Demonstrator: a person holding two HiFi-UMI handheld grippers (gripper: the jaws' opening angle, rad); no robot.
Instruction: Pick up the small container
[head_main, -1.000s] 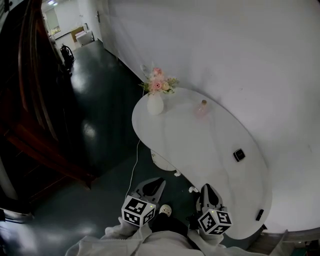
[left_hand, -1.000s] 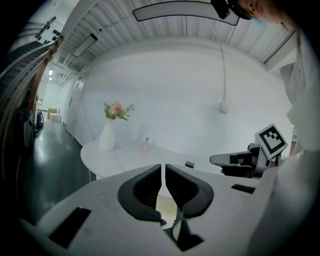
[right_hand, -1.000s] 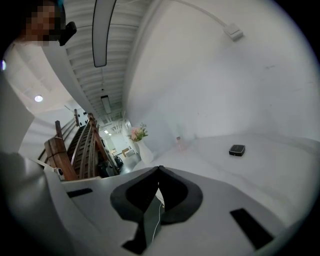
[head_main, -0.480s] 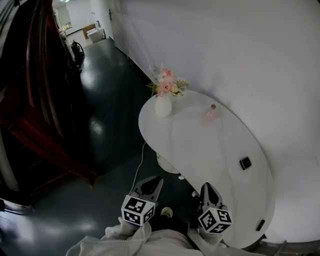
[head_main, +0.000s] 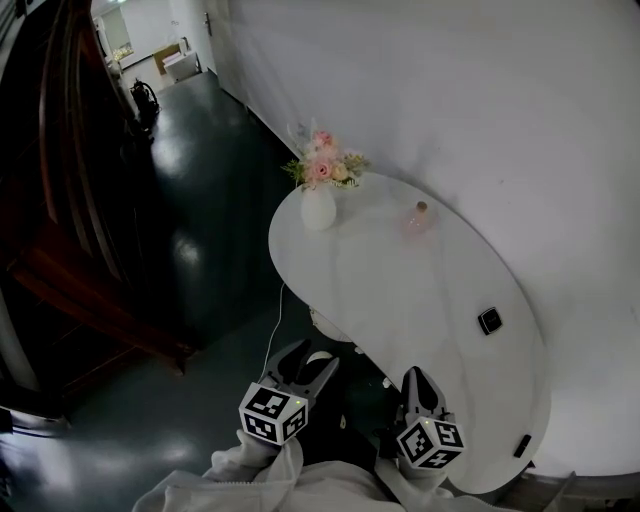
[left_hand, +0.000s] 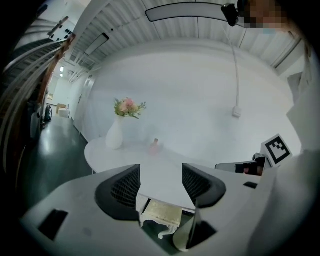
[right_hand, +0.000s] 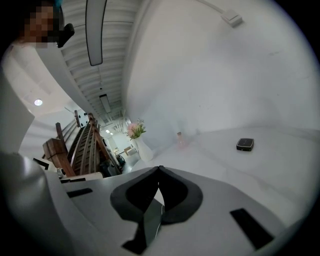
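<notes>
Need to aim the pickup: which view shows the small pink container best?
Head view: the small container stands whole and unobstructed on the table, apart from the vase. Both gripper views show it only small, faint and distant.

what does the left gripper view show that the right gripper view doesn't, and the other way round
Only the left gripper view: the left claw, whose jaws have just been opening and stand apart with nothing between them, a carved leg under the white table, and the other gripper's marker cube at the right. Only the right gripper view: the right claw, jaws together, and a small black device lying on the tabletop. Both: that table, the vase of flowers and the small pink container near the wall.
</notes>
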